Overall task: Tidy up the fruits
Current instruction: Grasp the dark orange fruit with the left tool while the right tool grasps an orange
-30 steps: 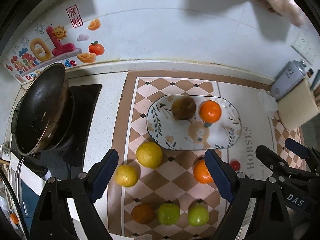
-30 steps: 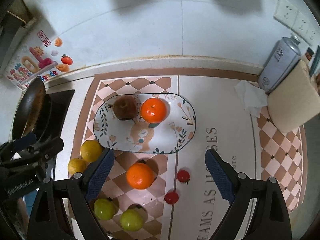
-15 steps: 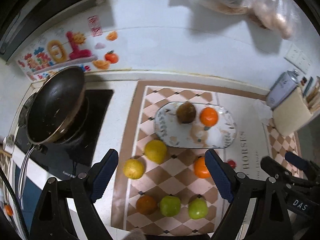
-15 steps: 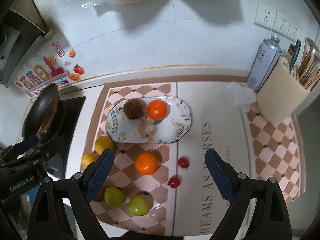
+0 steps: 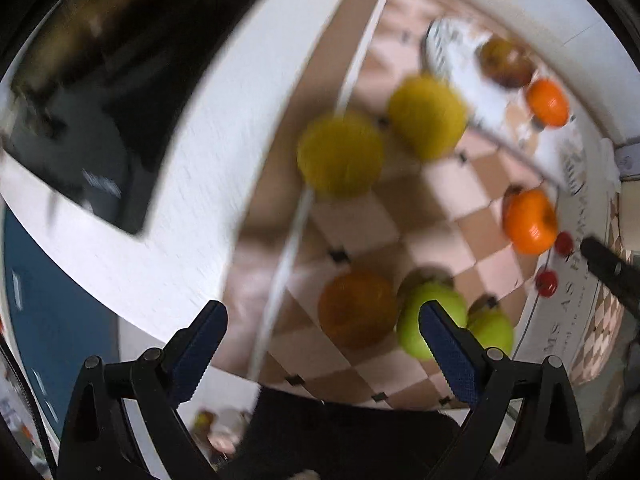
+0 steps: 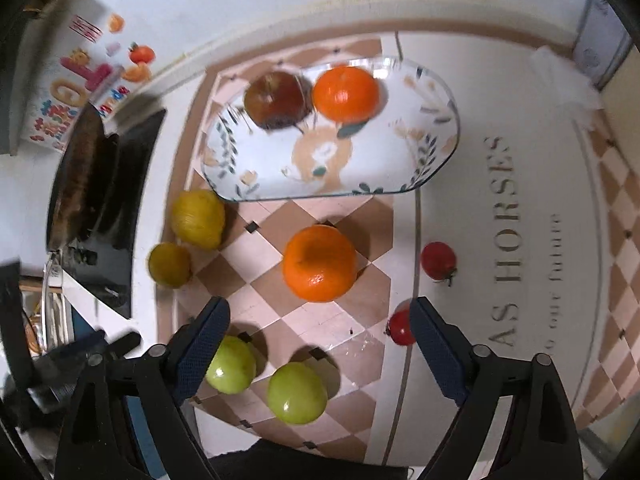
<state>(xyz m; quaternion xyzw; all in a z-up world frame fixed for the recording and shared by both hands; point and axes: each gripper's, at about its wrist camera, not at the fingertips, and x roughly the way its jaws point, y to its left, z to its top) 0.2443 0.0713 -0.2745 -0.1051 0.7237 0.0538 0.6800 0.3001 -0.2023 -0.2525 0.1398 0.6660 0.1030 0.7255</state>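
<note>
Most of the fruit is lying loose on the checked mat, so the sorting onto the oval floral plate (image 6: pixel 436 148) is only partly done; the step in hand looks like reaching for the next piece.

Going from the left edge of the surface: a frying pan (image 6: pixel 86 178) is sitting on the black hob (image 6: pixel 132 184). Two lemons (image 6: pixel 198 218) (image 6: pixel 170 264) are lying just beside each other near the mat's left border. The left claw (image 5: pixel 320 338) is hanging released and empty over the near-left part of the mat, with a dull orange fruit (image 5: pixel 358 306) showing between its fingers and a green apple (image 5: pixel 434 320) against its right finger; that view is smeared by motion, so which one it is aiming for is hard to say.

Toward the middle, two green apples (image 6: pixel 232 364) (image 6: pixel 296 392) are resting by the near edge, and a loose orange (image 6: pixel 320 262) is sitting between them and the plate. The right claw (image 6: pixel 320 332) is also released and holding nothing, hovering just short of that orange. On the plate, toward the back edge, a reddish-brown apple (image 6: pixel 276 98) and a second orange (image 6: pixel 346 92) are touching. Two cherry tomatoes (image 6: pixel 438 260) (image 6: pixel 400 328) are lying to the right, on the lettered part of the mat.

The next move probably calls for lowering the right claw around the loose orange, closing gently so it is not rolling away, then carrying it to the bare half of the plate.
</note>
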